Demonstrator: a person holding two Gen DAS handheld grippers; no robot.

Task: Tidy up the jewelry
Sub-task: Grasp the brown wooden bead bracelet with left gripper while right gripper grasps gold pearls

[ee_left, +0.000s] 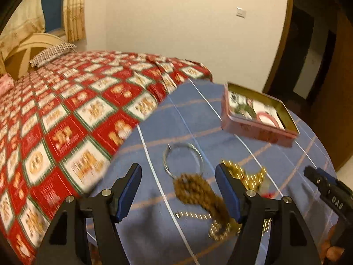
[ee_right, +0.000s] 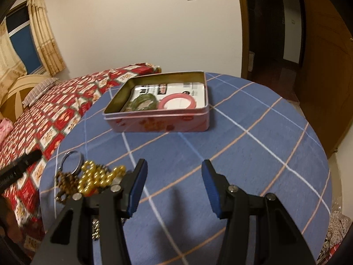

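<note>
The left gripper (ee_left: pixel 178 190) hangs wide open and empty over the brown bead strand (ee_left: pixel 198 194) — likely lining up a pick — while the right gripper (ee_right: pixel 174 176), equally spread and empty, faces the open pink tin (ee_right: pixel 154 125) already holding bangles.

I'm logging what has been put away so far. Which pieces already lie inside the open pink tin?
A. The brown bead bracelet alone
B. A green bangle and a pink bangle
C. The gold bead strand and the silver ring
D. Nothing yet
B: in the right wrist view the pink tin holds a green bangle and a pink bangle, while the beads and silver ring lie on the cloth outside it.
</note>
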